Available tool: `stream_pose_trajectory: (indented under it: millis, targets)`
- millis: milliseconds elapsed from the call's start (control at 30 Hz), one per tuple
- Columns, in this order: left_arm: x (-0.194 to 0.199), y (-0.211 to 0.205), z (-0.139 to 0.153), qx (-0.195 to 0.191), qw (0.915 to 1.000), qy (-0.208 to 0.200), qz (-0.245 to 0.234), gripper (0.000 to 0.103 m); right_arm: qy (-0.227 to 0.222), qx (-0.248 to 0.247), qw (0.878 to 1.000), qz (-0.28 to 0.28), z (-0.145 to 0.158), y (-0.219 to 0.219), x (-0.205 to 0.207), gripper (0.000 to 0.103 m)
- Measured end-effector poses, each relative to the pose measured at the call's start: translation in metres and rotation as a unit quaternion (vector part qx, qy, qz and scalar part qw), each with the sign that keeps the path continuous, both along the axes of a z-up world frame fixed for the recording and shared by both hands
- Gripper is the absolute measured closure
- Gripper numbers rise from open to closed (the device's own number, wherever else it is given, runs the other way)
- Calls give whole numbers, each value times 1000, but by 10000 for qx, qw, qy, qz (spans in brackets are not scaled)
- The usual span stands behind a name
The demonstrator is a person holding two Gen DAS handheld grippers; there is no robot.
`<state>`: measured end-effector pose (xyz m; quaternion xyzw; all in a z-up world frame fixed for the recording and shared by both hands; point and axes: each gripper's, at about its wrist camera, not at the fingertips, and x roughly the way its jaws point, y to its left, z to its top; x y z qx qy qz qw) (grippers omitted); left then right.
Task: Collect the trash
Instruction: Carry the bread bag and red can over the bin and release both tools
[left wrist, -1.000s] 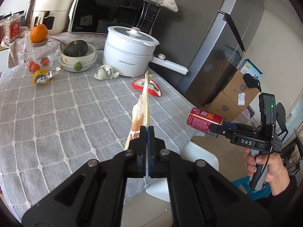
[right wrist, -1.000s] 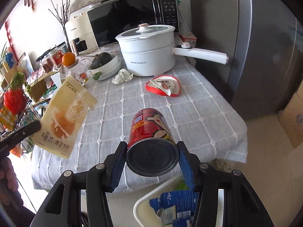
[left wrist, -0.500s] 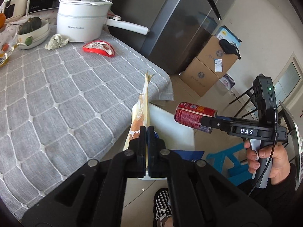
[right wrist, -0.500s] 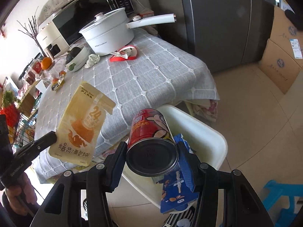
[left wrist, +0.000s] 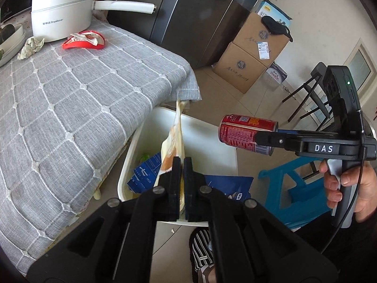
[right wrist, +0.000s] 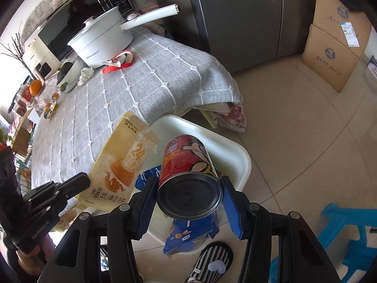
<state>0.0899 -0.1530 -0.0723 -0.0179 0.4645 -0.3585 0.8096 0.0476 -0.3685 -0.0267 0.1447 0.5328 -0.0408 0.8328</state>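
Now both grippers hang over the white bin (right wrist: 243, 162), which already holds blue cartons (left wrist: 145, 175) below the jaws, so I judge the drop is next: right gripper (right wrist: 188, 199) clamps the red can (right wrist: 186, 162), left gripper (left wrist: 181, 165) pinches the yellow pouch (right wrist: 122, 165).

A white electric pot (left wrist: 62, 15) with a long handle stands on the grey quilted desk (left wrist: 70, 108). Two stacked cardboard boxes (left wrist: 253, 54) sit beside the dark refrigerator (left wrist: 207, 11); a blue stool (right wrist: 348, 233) stands on the tiled floor.
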Motion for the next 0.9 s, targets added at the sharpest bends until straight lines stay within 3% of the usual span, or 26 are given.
stream_pose_trajectory:
  millis: [67, 133, 333, 600, 900]
  targets:
    - [3, -1, -6, 111, 9999, 73, -13, 92, 42, -5, 10000, -27, -2, -4, -2, 49]
    - [4, 0, -7, 290, 9995, 93, 94, 54, 87, -10, 9999, -56, -4, -7, -3, 49]
    - [2, 20, 9, 517, 9976, -114, 452, 24, 160, -2, 9999, -30, -8, -8, -1, 49]
    - [9, 52, 12, 1035, 9903, -290, 876, 8, 229, -29, 9997, 120, -11, 5, 6, 49]
    - [12, 86, 16, 954, 9882, -254, 1173, 4, 340, 19, 9989, 330, -18, 30, 21, 48]
